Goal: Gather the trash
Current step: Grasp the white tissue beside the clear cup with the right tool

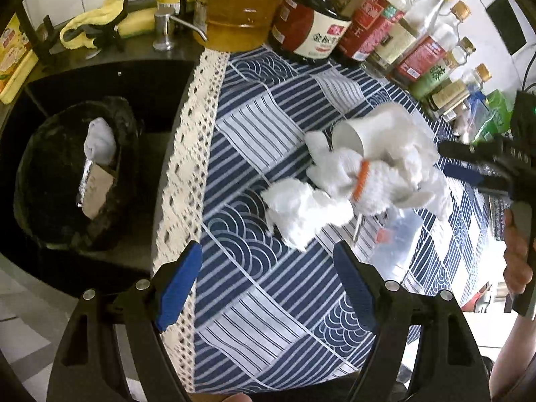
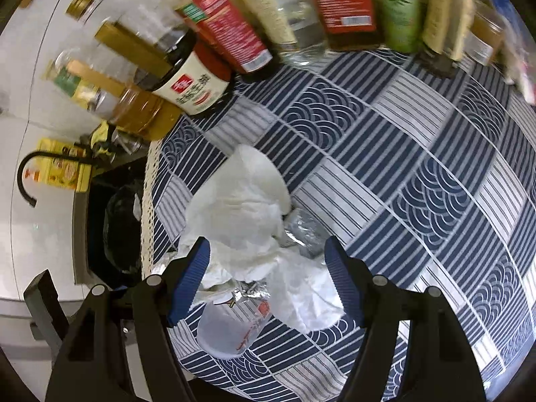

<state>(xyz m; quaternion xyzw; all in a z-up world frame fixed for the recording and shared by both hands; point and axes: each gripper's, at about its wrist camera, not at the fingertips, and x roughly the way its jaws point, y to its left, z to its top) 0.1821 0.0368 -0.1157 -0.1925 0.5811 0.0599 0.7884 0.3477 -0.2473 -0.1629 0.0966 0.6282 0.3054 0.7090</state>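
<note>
Already binned, tissue wad (image 1: pixel 99 144) and card in black-lined bin (image 1: pixel 50 154), paper cup (image 1: pixel 351 137) tipped

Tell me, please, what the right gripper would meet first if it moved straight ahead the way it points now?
Most likely the crumpled white tissue lying between the open fingers of the right gripper; depth is hard to judge through the fisheye.

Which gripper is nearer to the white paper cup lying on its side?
Right. The right gripper has its open fingers in the tissue heap next to the paper cup. The left gripper, also open, hangs back near the tablecloth's lace edge, with a crumpled tissue between.
</note>
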